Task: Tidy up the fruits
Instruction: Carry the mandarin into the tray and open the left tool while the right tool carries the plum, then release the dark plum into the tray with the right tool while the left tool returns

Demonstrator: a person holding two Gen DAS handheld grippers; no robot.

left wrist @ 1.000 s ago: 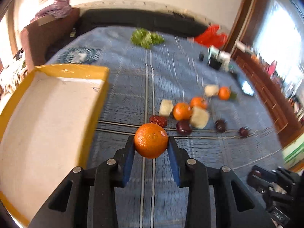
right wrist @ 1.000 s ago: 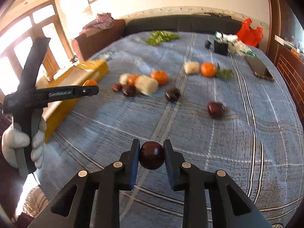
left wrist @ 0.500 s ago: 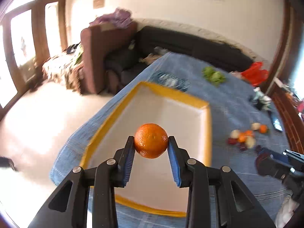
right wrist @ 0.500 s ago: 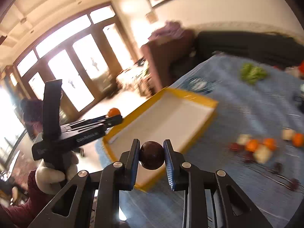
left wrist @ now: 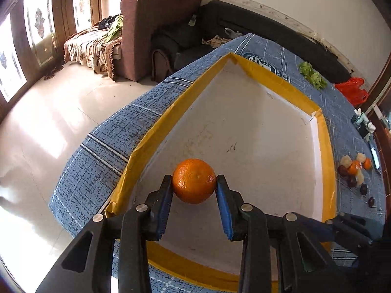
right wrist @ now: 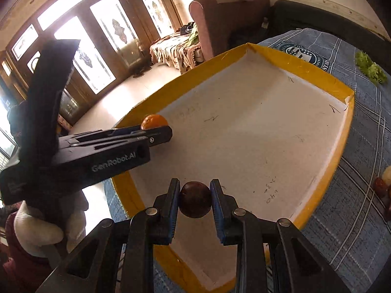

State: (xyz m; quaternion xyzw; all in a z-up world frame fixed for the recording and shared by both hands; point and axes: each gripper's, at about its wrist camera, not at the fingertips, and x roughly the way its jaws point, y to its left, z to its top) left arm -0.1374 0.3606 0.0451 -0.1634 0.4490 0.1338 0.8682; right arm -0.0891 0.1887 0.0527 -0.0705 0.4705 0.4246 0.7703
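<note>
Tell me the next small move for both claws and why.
Probably lower both, then open. The left claw grips the round orange fruit and the right claw the dark red round fruit, both above the white floor of the yellow-rimmed cardboard tray, which holds nothing yet.

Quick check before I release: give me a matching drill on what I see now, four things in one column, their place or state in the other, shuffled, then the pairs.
Things:
1. orange
2. dark plum
3. yellow-rimmed tray
4. lettuce

Places or states:
A. lying on the blue cloth beyond the tray's far end
B. clamped in the left gripper, over the tray
C. nothing lying on its white floor
D. clamped in the right gripper, over the tray's near edge

Pairs: 1-B, 2-D, 3-C, 4-A
</note>
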